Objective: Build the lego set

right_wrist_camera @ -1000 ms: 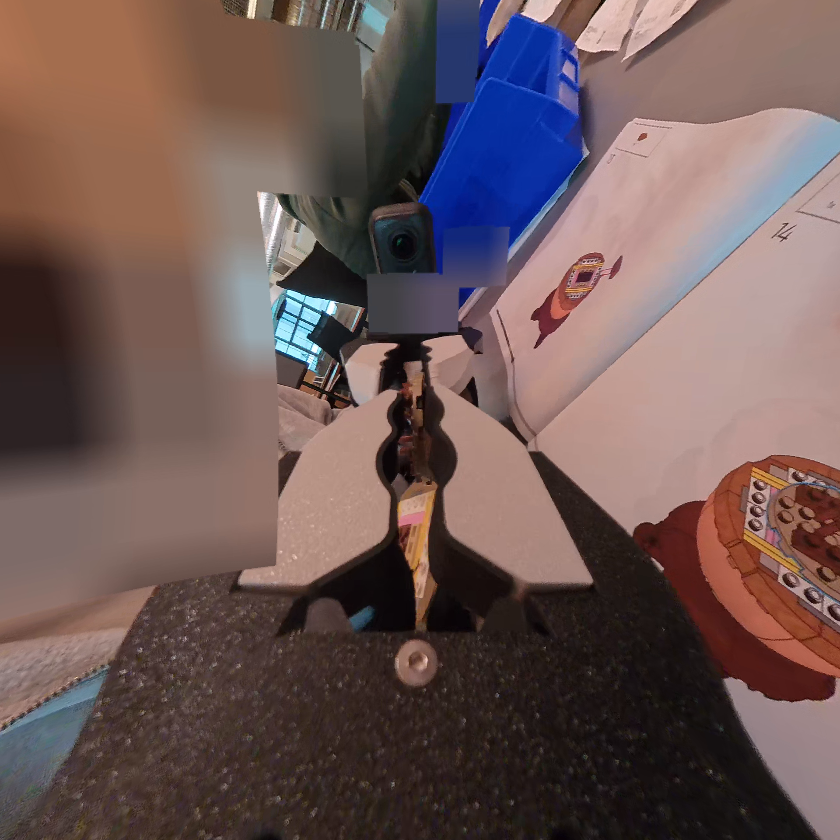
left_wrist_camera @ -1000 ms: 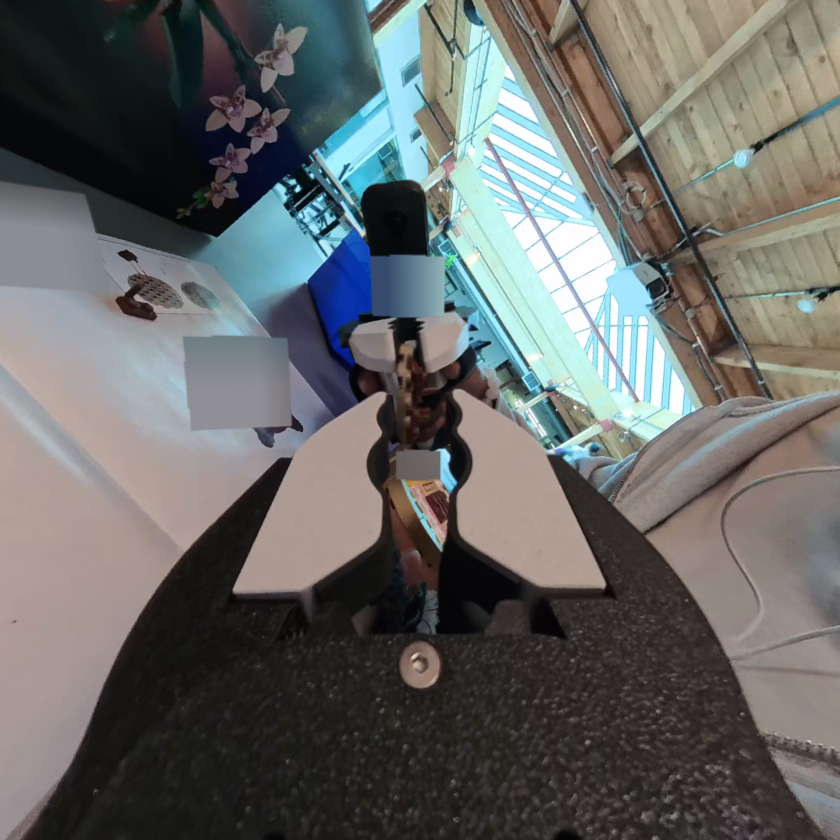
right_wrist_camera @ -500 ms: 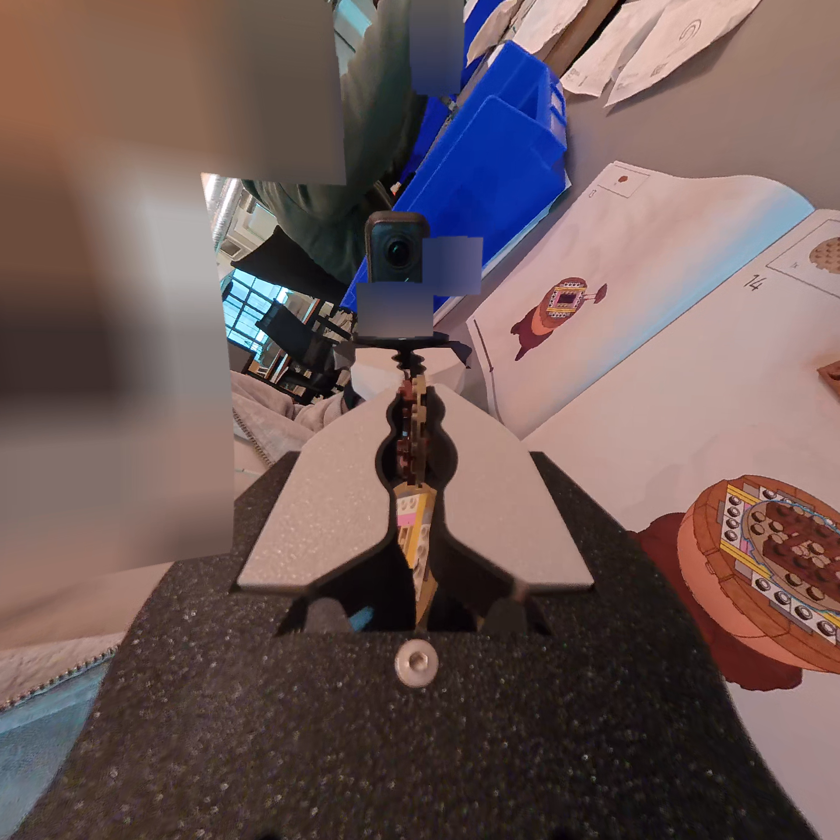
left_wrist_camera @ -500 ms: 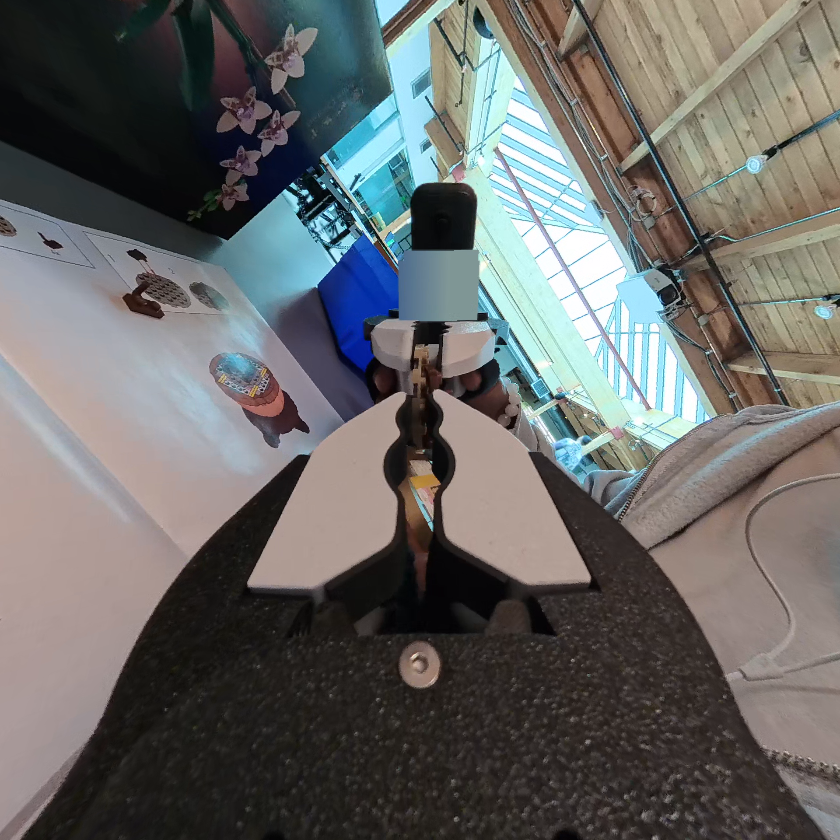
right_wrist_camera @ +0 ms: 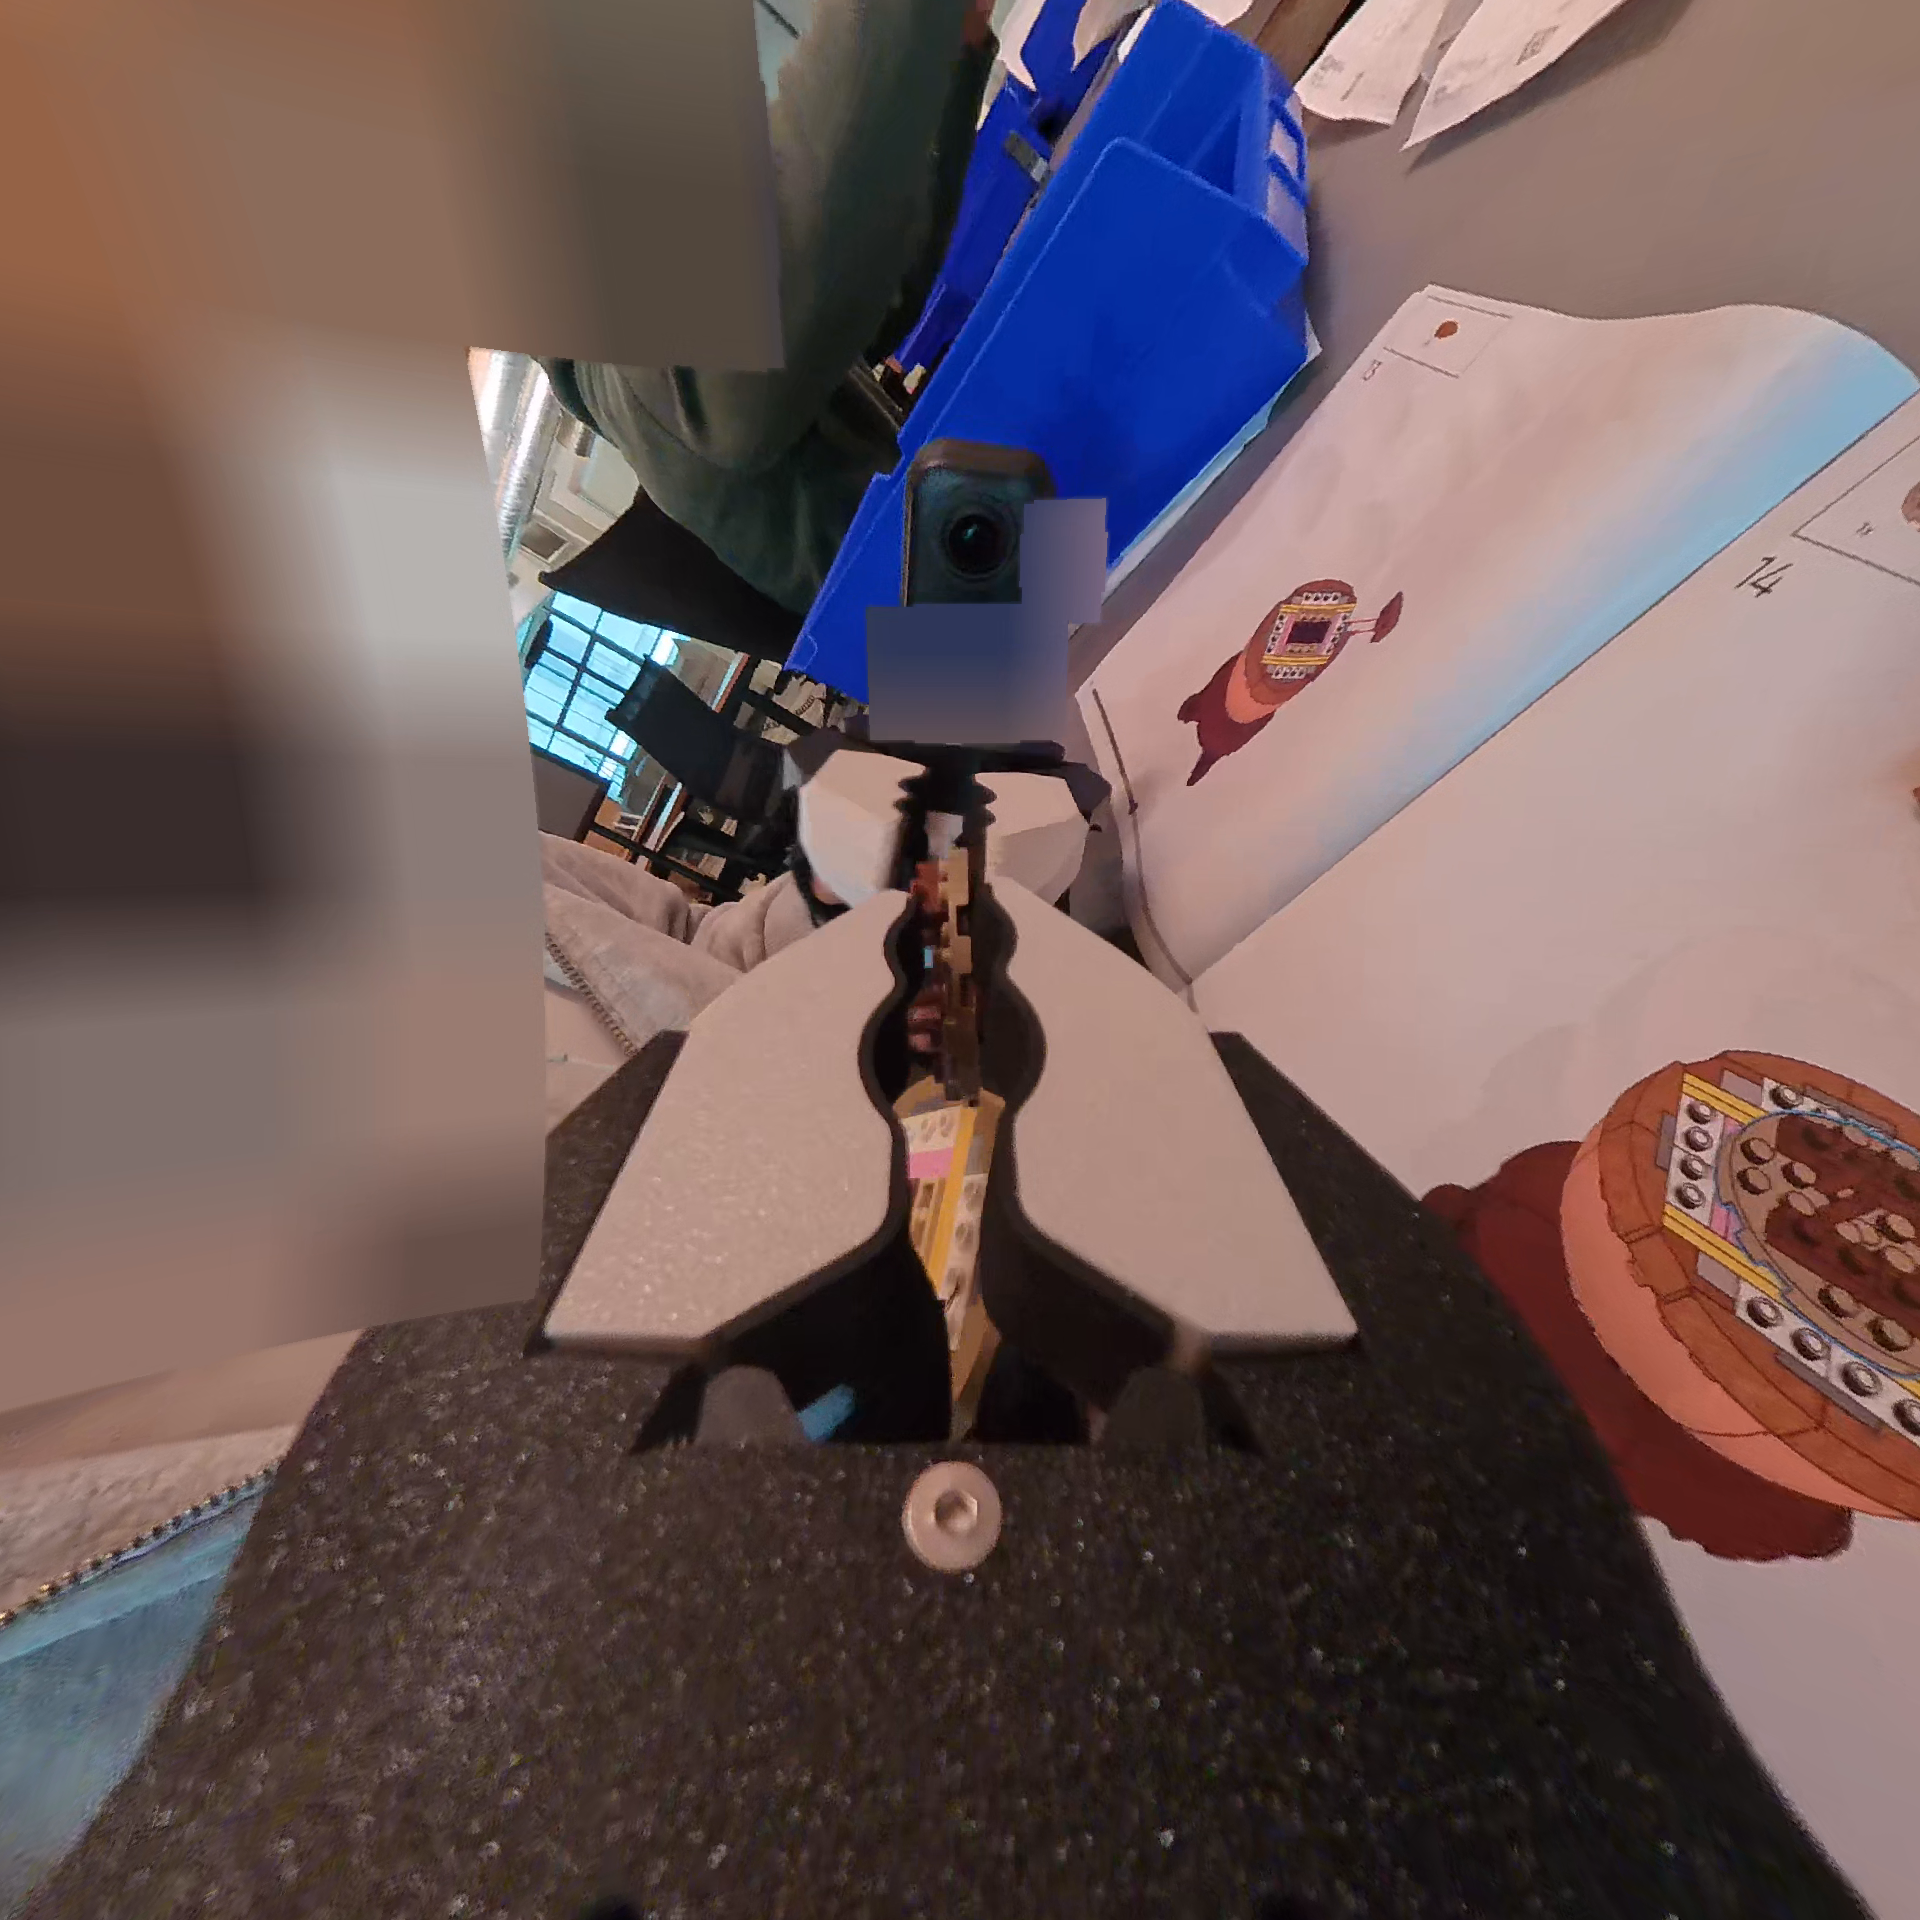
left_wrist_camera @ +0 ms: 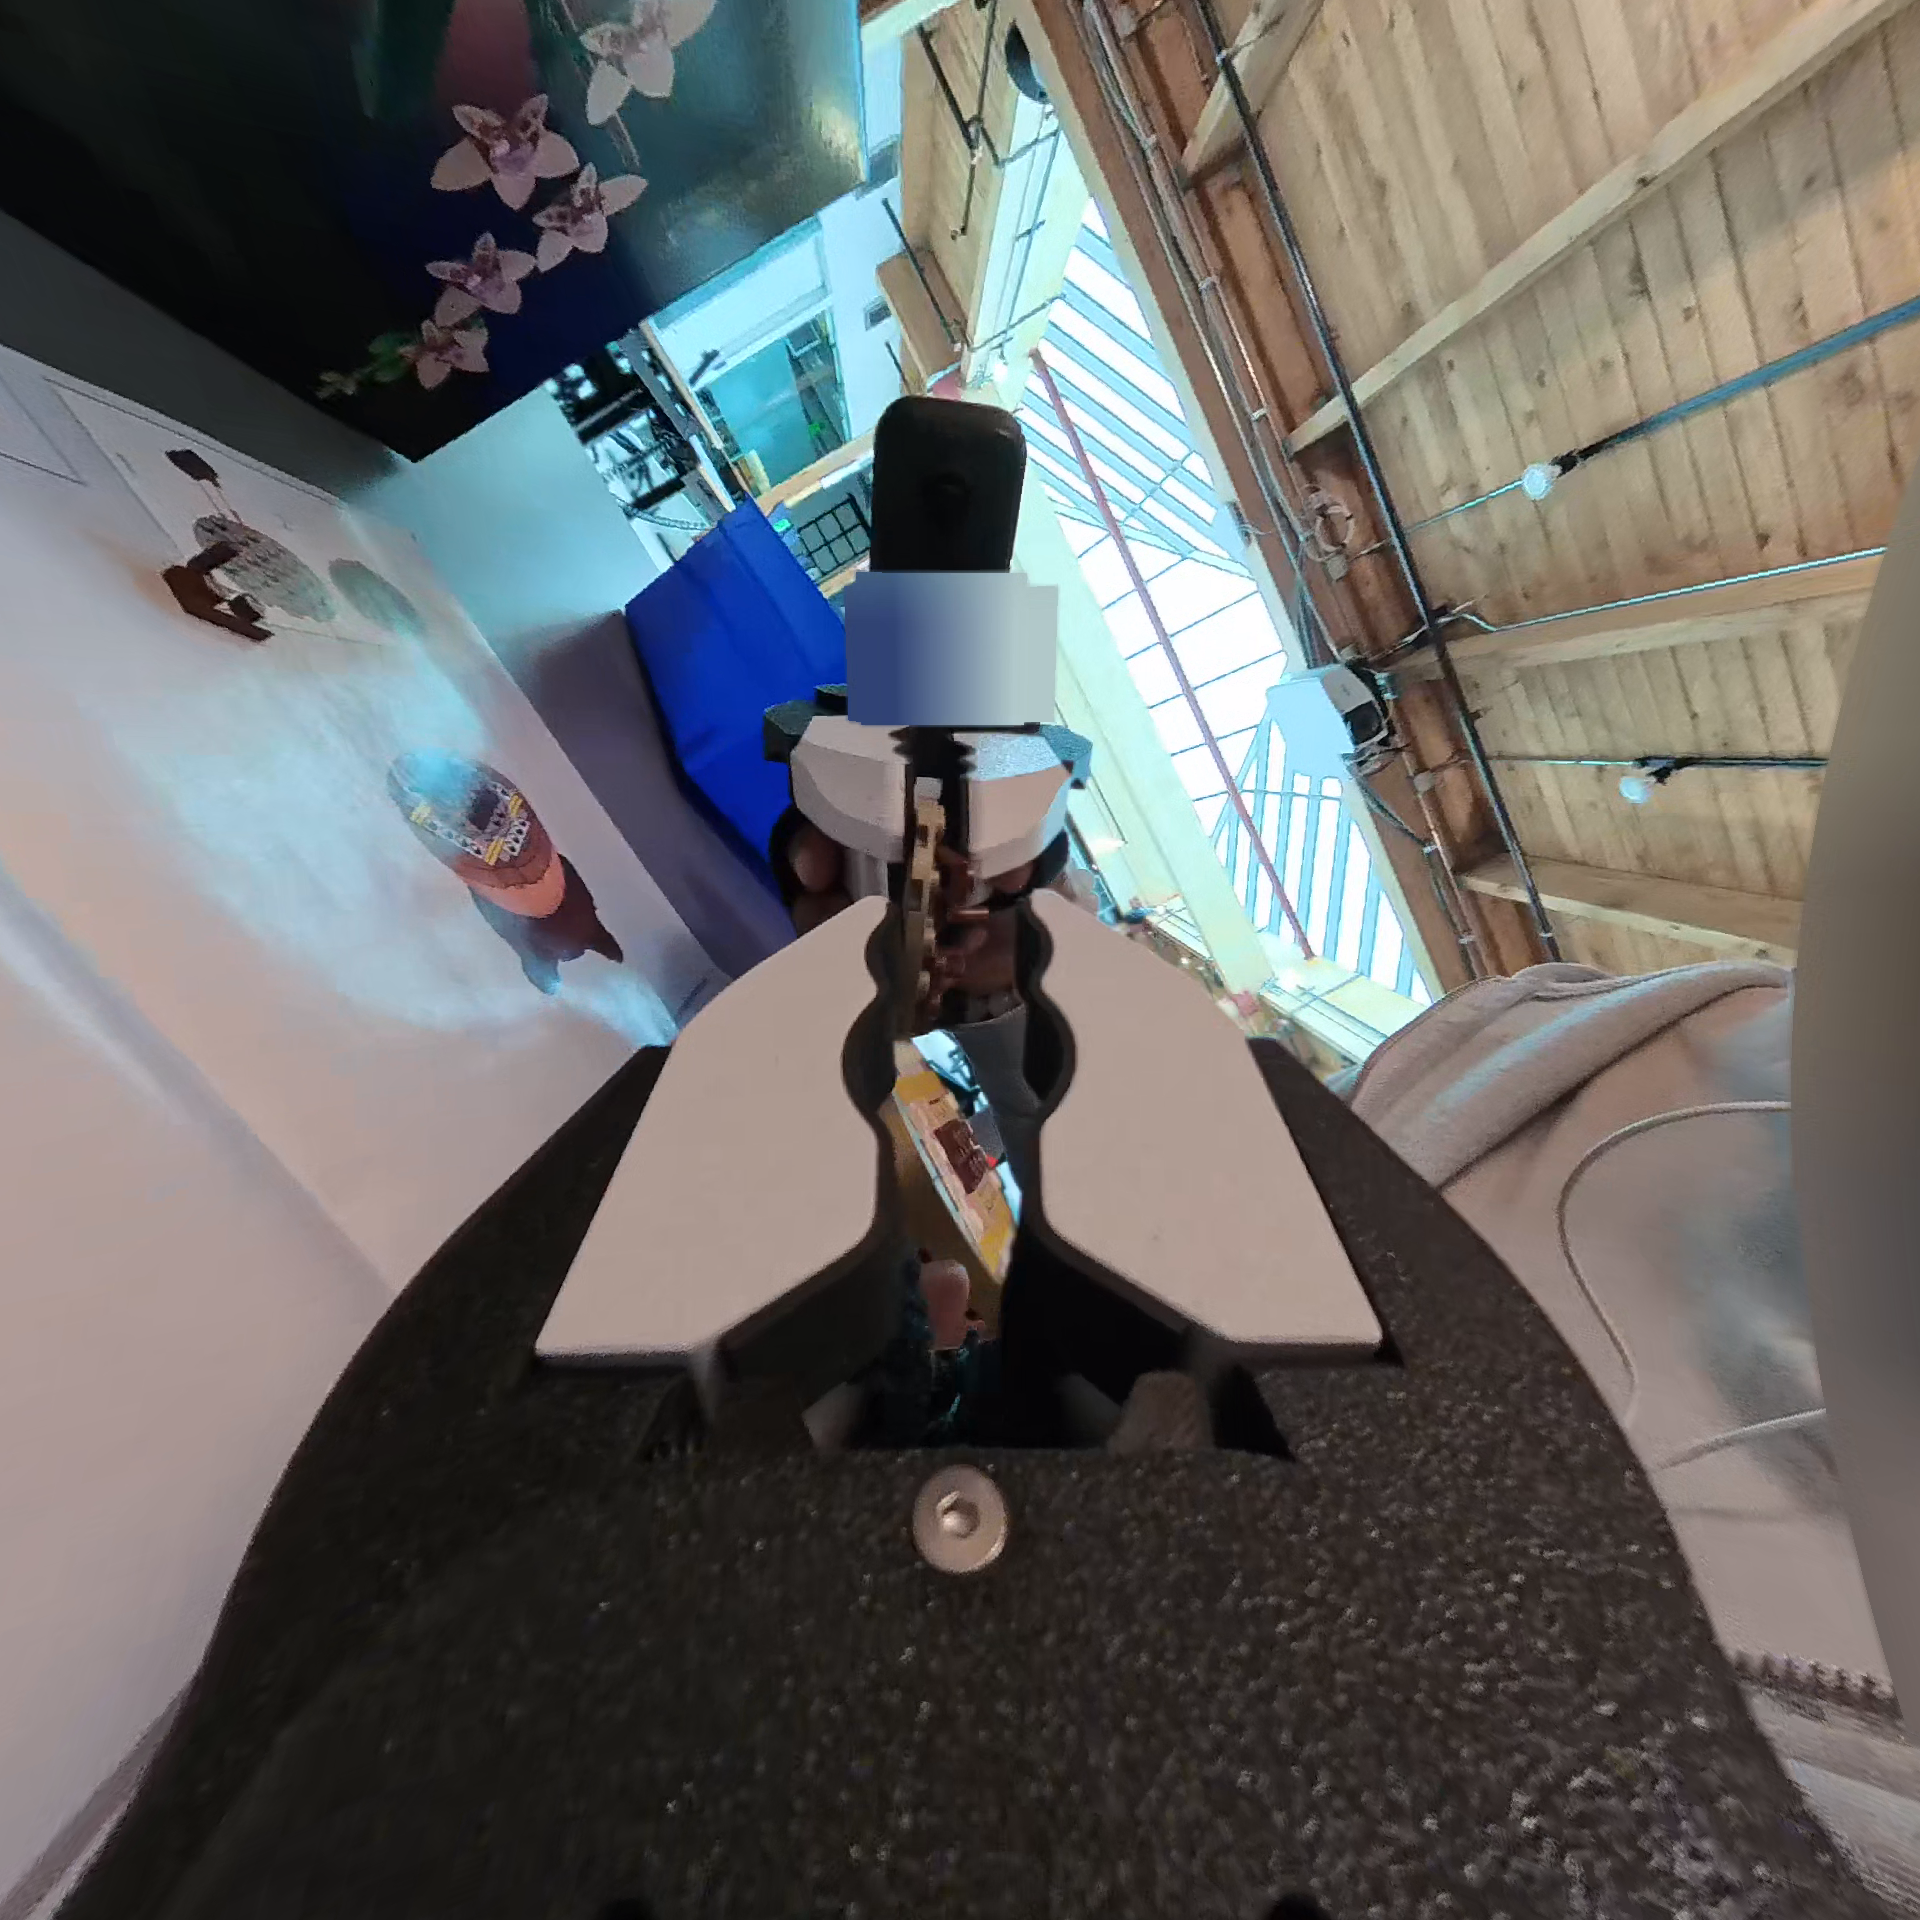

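both the left gripper point(left_wrist_camera: 951, 935) and the right gripper point(right_wrist_camera: 951, 935) clench the half-built lego disc point(right_wrist_camera: 951, 1174) edge-on from opposite sides, lifted above the open instruction booklet point(right_wrist_camera: 1507, 935), so more layers likely remain

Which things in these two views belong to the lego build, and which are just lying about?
Part of the job:
- lego assembly, held edge-on
- left gripper and right gripper, both clamped on it from opposite ends
- open instruction booklet

Lying about:
- blue bins
- loose paper sheets
- orchid box
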Demonstrator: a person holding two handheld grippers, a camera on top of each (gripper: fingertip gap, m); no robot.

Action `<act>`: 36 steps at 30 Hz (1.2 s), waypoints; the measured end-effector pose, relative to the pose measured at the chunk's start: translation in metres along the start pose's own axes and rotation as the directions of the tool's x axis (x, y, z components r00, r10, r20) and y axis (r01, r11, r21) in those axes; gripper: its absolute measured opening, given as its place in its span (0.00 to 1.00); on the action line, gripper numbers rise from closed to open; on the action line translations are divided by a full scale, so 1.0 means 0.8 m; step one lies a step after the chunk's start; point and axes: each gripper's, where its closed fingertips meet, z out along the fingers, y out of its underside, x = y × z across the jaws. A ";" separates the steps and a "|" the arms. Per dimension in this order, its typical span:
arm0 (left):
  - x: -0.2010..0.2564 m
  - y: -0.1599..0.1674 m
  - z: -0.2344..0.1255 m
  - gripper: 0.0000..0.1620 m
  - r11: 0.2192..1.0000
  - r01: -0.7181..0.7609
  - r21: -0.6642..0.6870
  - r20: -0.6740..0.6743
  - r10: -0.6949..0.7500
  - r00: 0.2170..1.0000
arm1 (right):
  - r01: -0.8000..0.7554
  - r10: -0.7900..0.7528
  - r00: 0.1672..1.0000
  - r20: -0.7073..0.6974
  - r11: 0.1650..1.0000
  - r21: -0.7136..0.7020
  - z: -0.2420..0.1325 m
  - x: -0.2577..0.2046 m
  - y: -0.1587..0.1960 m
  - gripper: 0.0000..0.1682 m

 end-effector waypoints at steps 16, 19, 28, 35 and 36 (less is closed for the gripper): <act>0.006 -0.005 0.000 0.03 0.998 -0.024 0.060 -0.013 0.025 1.000 | 0.103 -0.104 0.994 -0.020 0.994 -0.041 0.001 -0.009 -0.001 0.09; 0.008 -0.006 -0.001 0.03 0.997 0.001 0.074 -0.041 0.002 0.999 | 0.140 -0.143 0.989 -0.036 0.988 -0.067 0.001 -0.010 0.000 0.08; 0.013 0.000 -0.002 0.04 0.994 -0.111 0.005 -0.016 0.111 0.994 | 0.119 -0.123 0.992 -0.039 0.990 -0.081 0.002 -0.014 0.001 0.06; 0.015 0.003 -0.002 0.03 0.968 -0.244 -0.054 0.017 0.245 0.969 | 0.096 -0.098 0.995 -0.019 0.992 -0.078 0.002 -0.018 0.004 0.06; 0.016 0.004 -0.002 0.03 0.960 -0.271 -0.064 0.023 0.273 0.962 | 0.096 -0.098 0.995 -0.015 0.992 -0.076 0.002 -0.018 0.005 0.06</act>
